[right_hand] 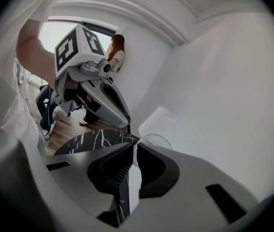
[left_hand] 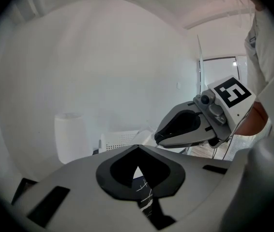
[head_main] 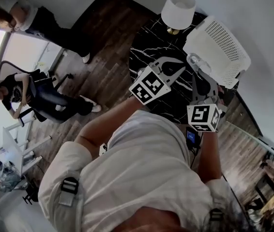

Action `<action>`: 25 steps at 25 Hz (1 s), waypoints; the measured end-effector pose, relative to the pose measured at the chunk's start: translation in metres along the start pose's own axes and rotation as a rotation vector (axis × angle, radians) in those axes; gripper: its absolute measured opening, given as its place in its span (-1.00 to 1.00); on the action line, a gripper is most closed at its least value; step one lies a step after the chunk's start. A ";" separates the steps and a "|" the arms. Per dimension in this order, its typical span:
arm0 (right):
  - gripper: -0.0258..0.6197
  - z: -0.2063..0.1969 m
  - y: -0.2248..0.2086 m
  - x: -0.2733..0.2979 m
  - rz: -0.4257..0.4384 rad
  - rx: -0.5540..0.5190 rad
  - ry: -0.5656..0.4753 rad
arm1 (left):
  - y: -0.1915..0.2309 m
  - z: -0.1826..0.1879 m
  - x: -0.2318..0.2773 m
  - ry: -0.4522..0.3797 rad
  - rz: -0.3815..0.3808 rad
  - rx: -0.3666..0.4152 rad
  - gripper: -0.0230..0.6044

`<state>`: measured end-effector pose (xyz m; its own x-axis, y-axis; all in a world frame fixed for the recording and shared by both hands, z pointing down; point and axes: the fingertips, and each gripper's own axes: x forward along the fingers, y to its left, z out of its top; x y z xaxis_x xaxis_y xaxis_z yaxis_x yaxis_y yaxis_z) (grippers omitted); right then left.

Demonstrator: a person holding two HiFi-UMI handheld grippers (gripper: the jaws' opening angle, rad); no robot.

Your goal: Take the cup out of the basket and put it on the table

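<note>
left gripper [left_hand: 137, 150]: held up left of the basket [head_main: 224, 42], over the table [head_main: 146, 47]; its jaws are seen shut tip to tip, nothing caught between them
lamp [head_main: 178, 6]: a white shade, stood on the table behind and to the left of the basket
table: black marble top, veined in white; the basket is carried on its right part
cup [head_main: 197, 62]: clear glass, found at the basket's left edge, right at the tips of the right gripper [right_hand: 132, 146]; whether it is clear of the rim cannot be told
right gripper: brought in from the near side of the basket; the jaws are drawn down to a sliver and are judged to be pinched on the cup's wall by its rim
handling: the cup is judged light, stiff, slick and breakable; a hold on the wall just under the rim is favoured, one pad inside and one outside, the squeeze kept modest so nothing is cracked or let slip
basket: white, with perforated walls; its inside is not shown, so what else is held in it cannot be told
cup contents: nothing is seen inside the glass; it is judged empty
</note>
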<state>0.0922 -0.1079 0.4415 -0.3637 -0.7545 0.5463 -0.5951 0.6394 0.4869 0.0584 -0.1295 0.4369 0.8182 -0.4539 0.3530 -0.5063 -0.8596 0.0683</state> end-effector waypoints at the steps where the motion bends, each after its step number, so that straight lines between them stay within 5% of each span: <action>1: -0.83 0.006 0.006 0.005 0.021 -0.013 -0.009 | 0.006 -0.005 -0.007 0.004 0.021 -0.011 -0.91; 12: -0.83 0.039 0.054 0.054 0.175 -0.147 -0.023 | 0.042 -0.065 -0.052 0.055 0.130 -0.127 -0.91; 25: -0.83 -0.021 0.122 0.146 0.374 -0.371 0.155 | 0.072 -0.177 -0.026 0.259 0.095 -0.232 -0.91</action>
<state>-0.0183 -0.1372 0.5946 -0.3751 -0.4533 0.8086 -0.1432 0.8902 0.4326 -0.0474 -0.1386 0.5979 0.6834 -0.4295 0.5904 -0.6498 -0.7265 0.2236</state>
